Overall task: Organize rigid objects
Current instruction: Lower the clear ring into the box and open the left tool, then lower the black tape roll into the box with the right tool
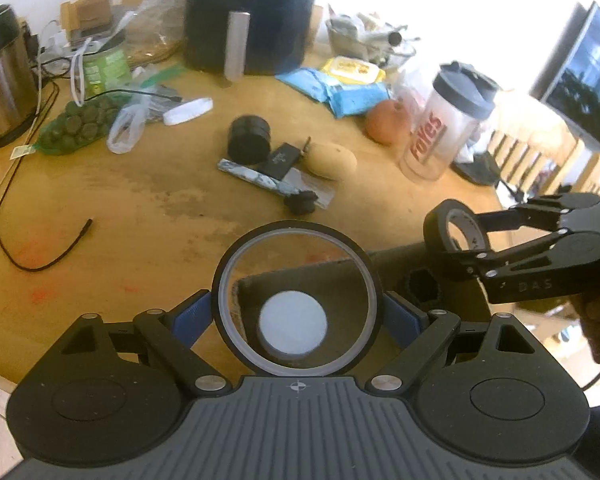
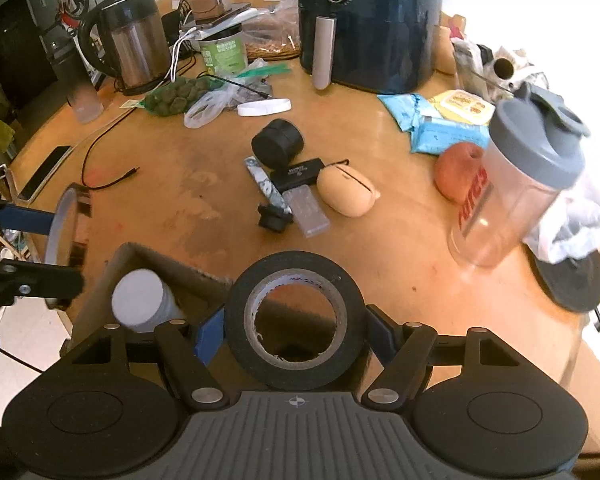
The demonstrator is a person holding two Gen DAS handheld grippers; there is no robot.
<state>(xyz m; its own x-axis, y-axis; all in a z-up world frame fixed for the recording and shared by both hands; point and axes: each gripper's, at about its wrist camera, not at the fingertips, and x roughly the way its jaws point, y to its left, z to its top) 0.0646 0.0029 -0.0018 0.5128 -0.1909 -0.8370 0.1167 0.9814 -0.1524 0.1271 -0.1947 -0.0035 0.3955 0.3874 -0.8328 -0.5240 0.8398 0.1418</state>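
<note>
Grippers (image 1: 298,312) (image 2: 296,334), two, each gripping one tape roll (image 1: 256,354) (image 2: 240,344)

Wooden table (image 2: 380,240): air fryer (image 2: 380,20), kettle (image 2: 136,36), shaker bottle (image 2: 512,184), apple (image 2: 456,172).

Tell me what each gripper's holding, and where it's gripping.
Left gripper: thin tape ring, pinched across its outer rim. Right gripper: black tape roll, same way.

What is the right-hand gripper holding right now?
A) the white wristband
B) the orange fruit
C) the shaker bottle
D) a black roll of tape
D: the right gripper has its fingers closed on either side of a black roll of tape, held above an open cardboard box; the fruit, wristband and bottle all sit on the table.
</note>
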